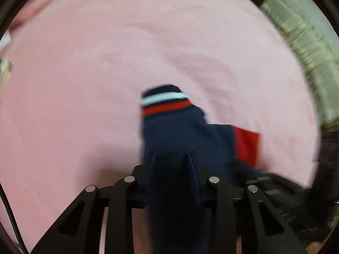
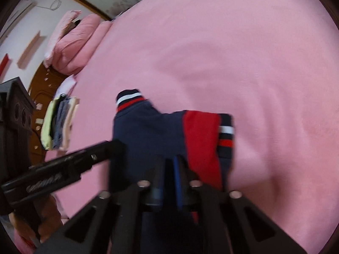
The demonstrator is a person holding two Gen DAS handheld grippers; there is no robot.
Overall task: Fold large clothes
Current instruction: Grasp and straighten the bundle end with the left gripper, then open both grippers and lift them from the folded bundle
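Pink bedsheet [image 2: 211, 42] spans the bed; pillows [image 2: 70, 42] near the wall [image 2: 19, 27].

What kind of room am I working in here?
Most likely a bedroom: the navy and red garment lies on a pink bedsheet, with pink pillows at the bed's head and folded clothes stacked at its edge.

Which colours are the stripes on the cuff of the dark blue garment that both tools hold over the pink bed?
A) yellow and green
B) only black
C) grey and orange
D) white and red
D: the cuff of the garment shows a white band and a red band on navy, seen from both wrists, over the bed.
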